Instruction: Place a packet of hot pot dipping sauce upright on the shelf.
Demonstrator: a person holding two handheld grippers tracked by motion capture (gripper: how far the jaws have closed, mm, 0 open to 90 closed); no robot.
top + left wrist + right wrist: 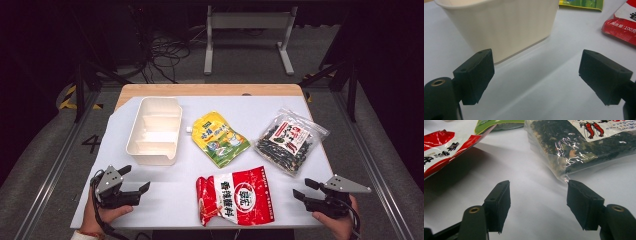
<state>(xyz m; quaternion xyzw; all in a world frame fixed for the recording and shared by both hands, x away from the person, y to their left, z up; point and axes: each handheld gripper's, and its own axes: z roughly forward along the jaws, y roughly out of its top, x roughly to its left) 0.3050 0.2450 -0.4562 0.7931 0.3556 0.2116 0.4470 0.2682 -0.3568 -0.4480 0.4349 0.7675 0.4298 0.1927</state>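
A cream divided bin [153, 131] stands at the left of the white mat; its wall [504, 25] rises just ahead of my left gripper [536, 75]. A yellow-green pouch [220, 138] lies in the middle, a clear bag of dark seaweed snack [291, 141] at the right, and a red-and-white packet [235, 196] near the front edge. My left gripper [135, 180] rests at the front left, open, nothing between its jaws. My right gripper [302, 190] sits at the front right, open and empty, with the seaweed bag [584, 147] just ahead and the red packet [444, 150] to its left.
The white mat [175, 180] covers a wooden table [210, 90] whose far edge shows beyond it. Metal frame rails, cables and a white stand [247, 30] are on the floor behind. Bare mat lies between the bin and the red packet.
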